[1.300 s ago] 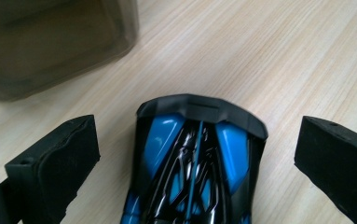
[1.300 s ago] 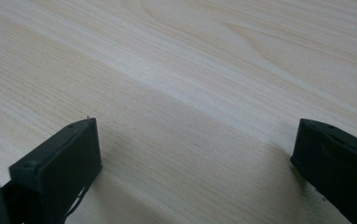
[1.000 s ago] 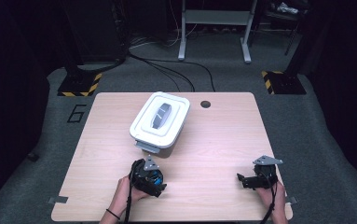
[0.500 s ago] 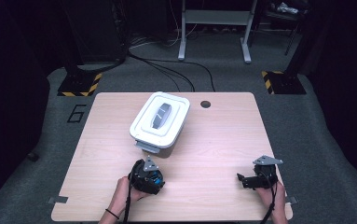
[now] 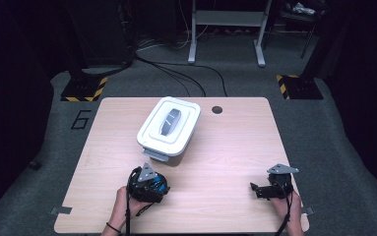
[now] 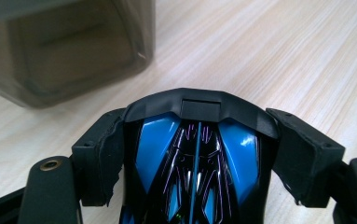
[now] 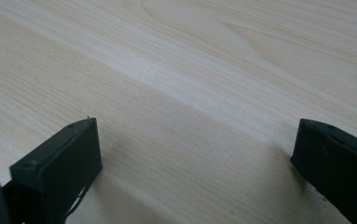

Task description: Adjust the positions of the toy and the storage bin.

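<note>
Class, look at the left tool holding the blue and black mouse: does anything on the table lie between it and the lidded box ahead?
Nothing visible does. The left tool grips the mouse, and bare table lies between it and the box. The box's white lid is on.

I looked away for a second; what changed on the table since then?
The left gripper has just been closing its fingers onto the blue-and-black mouse and drew back slightly from the lidded box. The box and right gripper, fingers apart, stayed put.
</note>
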`<state>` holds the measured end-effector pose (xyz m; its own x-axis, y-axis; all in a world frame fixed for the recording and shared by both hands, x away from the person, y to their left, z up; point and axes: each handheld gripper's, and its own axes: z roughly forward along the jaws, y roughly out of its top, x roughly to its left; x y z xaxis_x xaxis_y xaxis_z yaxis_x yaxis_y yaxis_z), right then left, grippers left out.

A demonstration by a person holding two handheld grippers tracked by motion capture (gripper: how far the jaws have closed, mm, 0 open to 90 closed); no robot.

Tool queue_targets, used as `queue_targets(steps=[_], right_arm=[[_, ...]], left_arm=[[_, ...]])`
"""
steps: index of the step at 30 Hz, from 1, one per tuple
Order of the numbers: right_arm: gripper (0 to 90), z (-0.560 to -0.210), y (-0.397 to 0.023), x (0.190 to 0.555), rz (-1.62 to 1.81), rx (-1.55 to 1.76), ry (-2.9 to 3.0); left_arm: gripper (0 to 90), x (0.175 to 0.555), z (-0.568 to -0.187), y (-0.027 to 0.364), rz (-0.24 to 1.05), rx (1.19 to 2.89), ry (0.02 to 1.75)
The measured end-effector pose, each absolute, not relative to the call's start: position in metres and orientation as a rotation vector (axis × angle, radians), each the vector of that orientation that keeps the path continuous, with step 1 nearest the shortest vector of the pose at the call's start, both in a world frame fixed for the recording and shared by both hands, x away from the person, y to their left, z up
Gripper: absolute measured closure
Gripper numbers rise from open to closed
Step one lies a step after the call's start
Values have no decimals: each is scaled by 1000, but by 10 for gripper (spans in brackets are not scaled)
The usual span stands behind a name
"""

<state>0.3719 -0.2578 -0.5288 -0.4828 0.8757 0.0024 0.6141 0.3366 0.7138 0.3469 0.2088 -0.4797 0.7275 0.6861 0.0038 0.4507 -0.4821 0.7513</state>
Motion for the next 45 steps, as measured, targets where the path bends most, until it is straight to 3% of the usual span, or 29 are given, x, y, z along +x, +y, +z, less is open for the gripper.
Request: queue_targets(steps=[20,33,45], right_arm=[[3,-529,-258,372,936,1311,2218],[3,-529,-258,372,933,1310,2219],[3,-529,-258,372,933,1310,2219]], left_arm=[[251,313,-435,266,567,1815,875],[251,313,-423,310,636,1814,1031],[251,337,-441,334,634,1892,1206]])
